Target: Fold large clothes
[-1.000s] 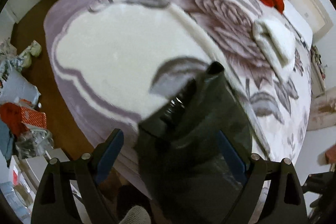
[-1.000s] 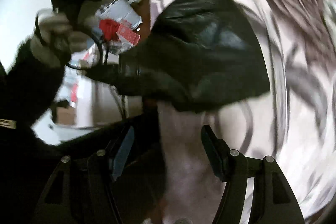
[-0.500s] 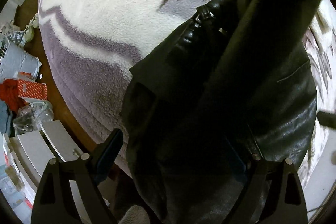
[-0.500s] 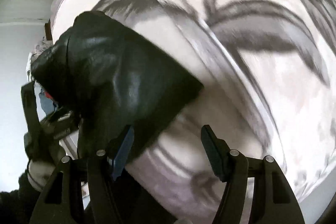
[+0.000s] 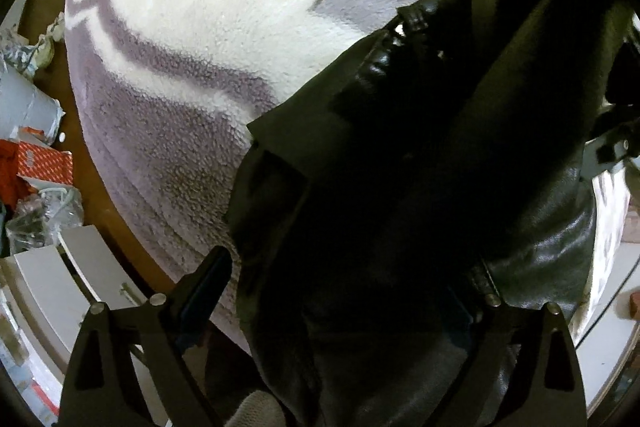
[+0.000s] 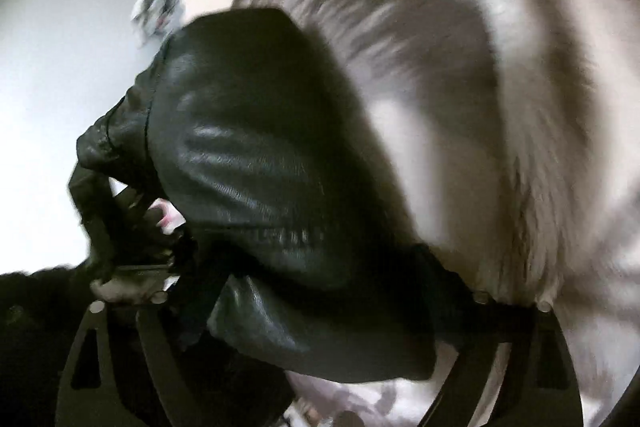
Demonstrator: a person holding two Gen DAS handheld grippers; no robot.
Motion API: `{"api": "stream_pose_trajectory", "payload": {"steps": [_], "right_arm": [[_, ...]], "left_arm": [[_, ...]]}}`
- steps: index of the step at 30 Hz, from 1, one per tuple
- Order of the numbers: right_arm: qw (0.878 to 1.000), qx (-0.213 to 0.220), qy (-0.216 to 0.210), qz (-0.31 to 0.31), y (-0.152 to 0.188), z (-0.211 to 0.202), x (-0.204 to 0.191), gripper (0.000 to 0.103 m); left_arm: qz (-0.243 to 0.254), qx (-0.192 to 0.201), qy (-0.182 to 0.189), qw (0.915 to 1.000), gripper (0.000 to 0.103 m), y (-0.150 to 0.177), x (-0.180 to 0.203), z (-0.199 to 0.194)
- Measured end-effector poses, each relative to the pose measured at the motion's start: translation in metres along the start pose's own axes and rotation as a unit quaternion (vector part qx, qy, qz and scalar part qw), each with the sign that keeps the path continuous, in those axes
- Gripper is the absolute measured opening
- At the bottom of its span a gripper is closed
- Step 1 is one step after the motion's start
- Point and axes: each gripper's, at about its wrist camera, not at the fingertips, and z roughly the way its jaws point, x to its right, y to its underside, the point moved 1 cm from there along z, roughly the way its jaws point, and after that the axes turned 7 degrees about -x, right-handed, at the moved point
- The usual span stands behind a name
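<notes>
From the left wrist view, the black leather jacket fills the lower right of the picture and drapes over the near edge of the bed's cream and mauve fleece blanket. A second ago it was a smaller bundle with the far end of the bed in sight; now it spreads much wider and hides that end. The left gripper has its fingers set wide, the left finger bare beside the jacket's edge and the right one buried under leather, so I cannot tell whether it grips anything. Boxes and bags sit on the wooden floor to the left. From the right wrist view, blurred by motion, the jacket lies humped on the blanket and now reaches down over the right gripper, covering both fingertips where half a second ago they stood clear; its grip cannot be made out.
</notes>
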Motion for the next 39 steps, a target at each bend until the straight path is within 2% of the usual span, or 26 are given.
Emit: {"api": "stream_pose_trajectory", "payload": {"steps": [3, 5, 6, 8, 9, 10, 13, 15, 19, 21, 23, 24, 25, 27, 28, 29, 30, 31, 32, 34, 35, 37, 39], "right_arm": [[0.998, -0.056, -0.022, -0.023, -0.016, 0.020, 0.002, 0.103], [0.997, -0.066, -0.010, -0.030, -0.023, 0.030, -0.002, 0.103], [0.998, -0.059, 0.001, -0.025, -0.024, 0.032, -0.003, 0.103], [0.999, -0.007, 0.035, -0.014, -0.013, 0.026, -0.012, 0.103], [0.998, 0.024, 0.049, -0.008, -0.003, 0.021, -0.018, 0.098], [0.997, 0.053, 0.057, 0.010, 0.008, 0.015, -0.021, 0.088], [0.989, 0.121, 0.060, 0.061, 0.037, 0.000, -0.029, 0.070], [0.981, 0.170, 0.051, 0.072, 0.054, -0.011, -0.041, 0.063], [0.959, 0.261, -0.014, 0.108, 0.091, -0.037, -0.048, 0.053], [0.934, 0.320, -0.053, 0.147, 0.119, -0.054, -0.036, 0.052], [0.896, 0.390, -0.083, 0.196, 0.155, -0.069, -0.018, 0.050], [0.868, 0.429, -0.099, 0.229, 0.178, -0.075, -0.006, 0.050], [0.829, 0.478, -0.110, 0.268, 0.209, -0.081, 0.010, 0.050], [0.777, 0.527, -0.122, 0.322, 0.252, -0.078, 0.032, 0.050], [0.746, 0.545, -0.132, 0.359, 0.277, -0.067, 0.047, 0.050], [0.731, 0.547, -0.140, 0.384, 0.293, -0.055, 0.059, 0.051], [0.723, 0.537, -0.150, 0.407, 0.307, -0.046, 0.072, 0.056], [0.723, 0.526, -0.160, 0.419, 0.309, -0.035, 0.078, 0.064], [0.725, 0.503, -0.173, 0.437, 0.314, -0.023, 0.089, 0.067], [0.747, 0.459, -0.188, 0.443, 0.310, -0.003, 0.095, 0.082], [0.759, 0.437, -0.178, 0.449, 0.313, -0.004, 0.096, 0.082], [0.769, 0.424, -0.152, 0.453, 0.327, -0.015, 0.092, 0.082], [0.780, 0.410, -0.109, 0.459, 0.348, -0.036, 0.084, 0.082]], "left_arm": [[0.001, -0.002, 0.008, 1.0000, 0.097, -0.001, -0.002, 0.002], [0.005, -0.004, 0.003, 1.0000, 0.097, -0.002, -0.001, 0.001], [0.007, -0.006, -0.003, 1.0000, 0.097, -0.003, -0.001, 0.000], [0.009, -0.009, -0.012, 0.9998, 0.097, -0.004, -0.001, -0.005], [0.009, -0.009, -0.014, 0.9998, 0.097, -0.004, -0.001, -0.009], [0.008, -0.003, -0.014, 0.9999, 0.097, -0.004, -0.002, -0.016], [0.004, 0.014, -0.019, 0.9997, 0.097, -0.008, -0.004, -0.041], [-0.002, 0.027, -0.025, 0.9993, 0.097, -0.012, -0.006, -0.060], [-0.018, 0.065, -0.032, 0.9972, 0.097, -0.026, -0.012, -0.101], [-0.024, 0.086, -0.032, 0.9955, 0.097, -0.033, -0.011, -0.118], [-0.028, 0.107, -0.024, 0.9935, 0.097, -0.039, -0.012, -0.130], [-0.027, 0.118, -0.024, 0.9924, 0.097, -0.043, -0.007, -0.137], [-0.022, 0.126, -0.025, 0.9914, 0.097, -0.044, -0.005, -0.139], [-0.010, 0.135, -0.026, 0.9905, 0.097, -0.047, 0.003, -0.139], [-0.002, 0.134, -0.027, 0.9906, 0.097, -0.049, 0.010, -0.136], [0.011, 0.128, -0.030, 0.9912, 0.097, -0.053, 0.023, -0.131], [0.020, 0.126, -0.027, 0.9915, 0.097, -0.054, 0.033, -0.126], [0.033, 0.124, -0.025, 0.9914, 0.097, -0.056, 0.048, -0.120], [0.045, 0.120, -0.026, 0.9914, 0.097, -0.059, 0.063, -0.115], [0.076, 0.114, -0.023, 0.9903, 0.097, -0.063, 0.096, -0.102], [0.082, 0.112, -0.024, 0.9900, 0.097, -0.066, 0.109, -0.100], [0.111, 0.106, -0.026, 0.9878, 0.097, -0.070, 0.148, -0.084], [0.131, 0.099, -0.044, 0.9854, 0.097, -0.073, 0.172, -0.069]]}}
